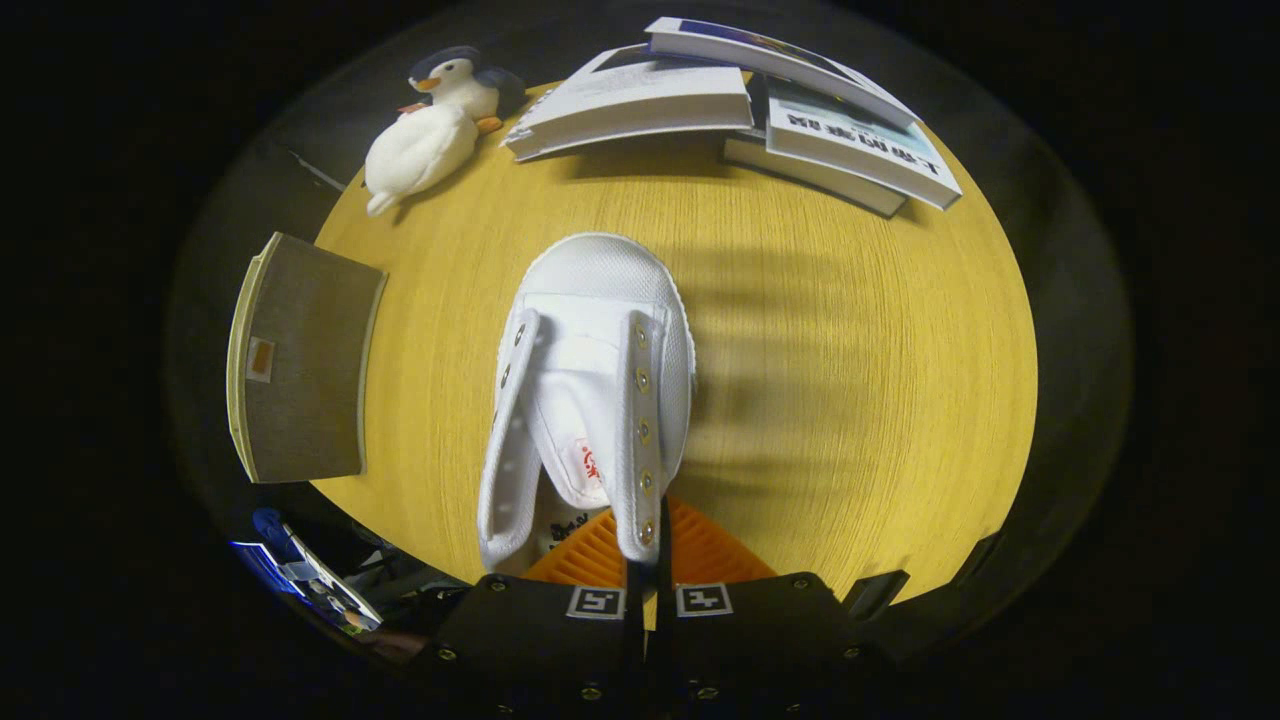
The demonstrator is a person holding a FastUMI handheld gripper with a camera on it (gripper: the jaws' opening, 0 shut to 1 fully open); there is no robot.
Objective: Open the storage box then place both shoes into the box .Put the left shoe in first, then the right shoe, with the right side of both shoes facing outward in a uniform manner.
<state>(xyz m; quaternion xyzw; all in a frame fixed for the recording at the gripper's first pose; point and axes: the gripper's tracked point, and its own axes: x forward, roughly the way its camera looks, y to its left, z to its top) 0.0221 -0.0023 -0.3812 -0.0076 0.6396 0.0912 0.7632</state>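
A white canvas shoe [590,380] without laces hangs from my gripper [648,545], toe pointing away over the yellow wooden table [850,400]. The two orange fingers [700,550] are pressed together on the shoe's right eyelet flap near its heel end. The tongue stands open and the inside shows. The grey storage box [300,360] sits at the table's edge to the left of the shoe; I see its flat grey face with a small orange tag, and I cannot tell whether it is open.
A plush penguin [435,125] lies at the far left of the table. Several books [740,100] are stacked and fanned along the far edge, beyond the shoe. Bare tabletop stretches to the right of the shoe.
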